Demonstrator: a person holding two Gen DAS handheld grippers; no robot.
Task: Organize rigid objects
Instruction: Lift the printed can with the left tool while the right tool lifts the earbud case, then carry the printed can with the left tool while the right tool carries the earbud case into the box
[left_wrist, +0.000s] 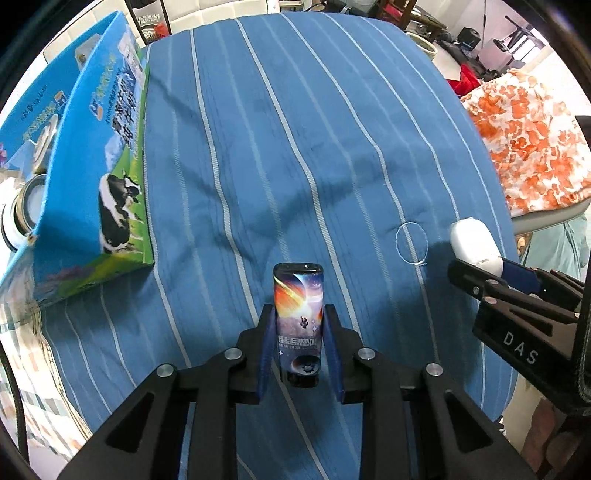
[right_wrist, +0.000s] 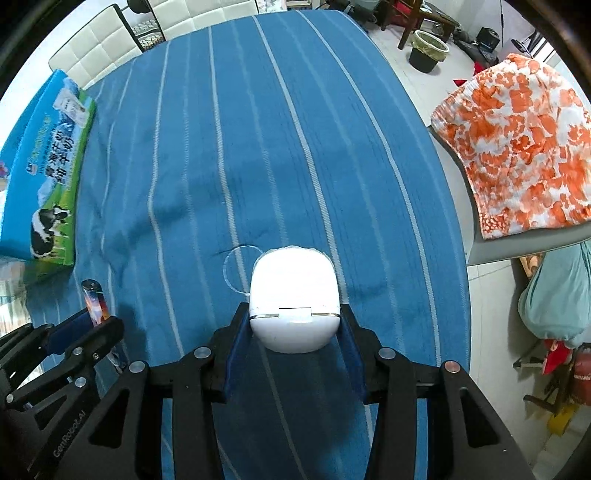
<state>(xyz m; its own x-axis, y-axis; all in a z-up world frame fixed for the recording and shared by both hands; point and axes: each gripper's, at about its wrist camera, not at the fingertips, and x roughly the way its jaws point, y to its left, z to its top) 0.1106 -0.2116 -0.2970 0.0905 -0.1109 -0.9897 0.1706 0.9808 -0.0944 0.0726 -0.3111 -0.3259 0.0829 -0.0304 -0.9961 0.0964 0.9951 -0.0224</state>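
The left gripper (left_wrist: 298, 325) is pinching a small printed tube (left_wrist: 298, 317) between its blue pads, holding it upright above the blue striped cloth (left_wrist: 258, 166). The right gripper (right_wrist: 294, 328) is clamping a white rounded case (right_wrist: 294, 301) (a hinge seam is showing across its near side), also above the cloth. A thin white ring (right_wrist: 238, 269) is lying on the cloth just beyond the case. To the left, a blue milk carton box (left_wrist: 103, 173) printed with a cow is standing open, with a jar (left_wrist: 27, 210) showing behind its wall. An orange-patterned fabric (right_wrist: 517, 147) is draping over a chair to the right.
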